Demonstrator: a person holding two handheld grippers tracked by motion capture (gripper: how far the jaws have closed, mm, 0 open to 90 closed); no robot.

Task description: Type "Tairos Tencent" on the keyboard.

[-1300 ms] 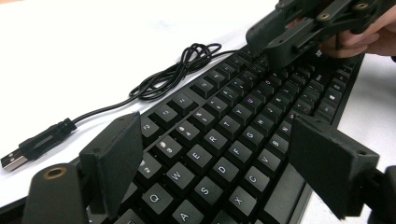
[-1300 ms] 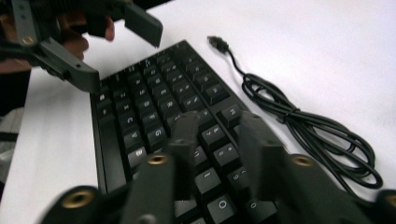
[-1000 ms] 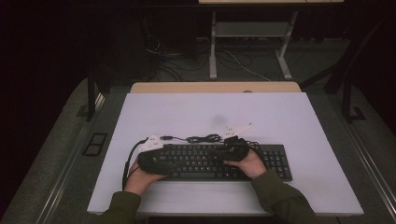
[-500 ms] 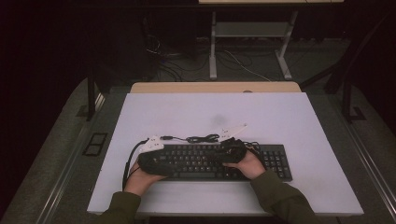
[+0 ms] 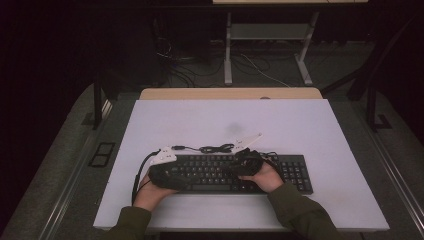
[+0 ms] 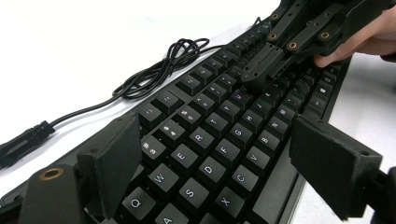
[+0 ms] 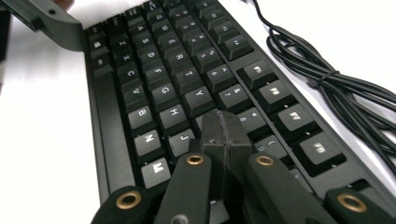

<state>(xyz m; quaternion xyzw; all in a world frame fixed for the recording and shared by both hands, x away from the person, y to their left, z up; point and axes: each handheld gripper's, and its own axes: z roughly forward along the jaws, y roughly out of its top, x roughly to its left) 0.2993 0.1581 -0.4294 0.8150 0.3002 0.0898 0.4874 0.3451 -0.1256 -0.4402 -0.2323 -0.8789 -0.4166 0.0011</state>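
We see one black keyboard (image 5: 235, 172) lying in the lower middle of the high view, on a white table (image 5: 300, 125). One coiled black cable (image 5: 216, 148) rests on the table just above the keyboard's top edge.

Two hands come in from the bottom edge, each holding one gripper. The left hand (image 5: 150, 192) sits at the keyboard's left end, and the left gripper (image 6: 224, 158) has its jaws spread wide apart over the letter keys; in the left gripper view one jaw stands lower left and the other lower right, with keys Q, W, E, S and C between them.

The right hand (image 5: 265, 177) rests right of the keyboard's centre. The right gripper (image 7: 226, 135) has its two jaws pressed together, holding nothing, with the tip touching or just above the keys near J. In the left gripper view it appears in the upper right, tip down on the keys.
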